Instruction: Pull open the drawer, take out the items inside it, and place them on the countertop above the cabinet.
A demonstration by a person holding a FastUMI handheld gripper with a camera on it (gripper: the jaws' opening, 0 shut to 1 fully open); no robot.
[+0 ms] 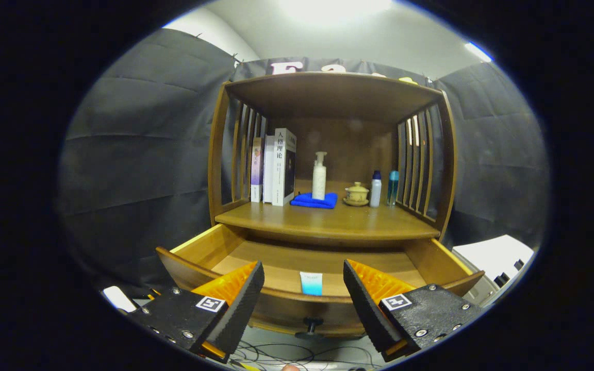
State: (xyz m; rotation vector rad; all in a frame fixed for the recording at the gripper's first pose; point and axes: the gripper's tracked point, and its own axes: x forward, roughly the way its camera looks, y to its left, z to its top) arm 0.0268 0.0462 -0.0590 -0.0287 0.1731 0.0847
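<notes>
So we've got the gripper (303, 293) spread wide with nothing in it, hovering in front of the pulled-out drawer (235, 247). A small tube (311, 283) lies inside the drawer against its front wall, right between the two fingers and just beyond them, with the drawer's knob (312, 324) below it. Up on the countertop (328, 220) we see some books (276, 167), a pump bottle (319, 176) on a blue cloth (315, 200), a lidded cup (357, 194) and two small bottles (383, 188).

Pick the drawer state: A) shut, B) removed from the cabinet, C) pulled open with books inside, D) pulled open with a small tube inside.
D: the wooden drawer stands pulled out below the countertop, a small white-and-blue tube lying inside near its front wall, beyond the open tool.
</notes>
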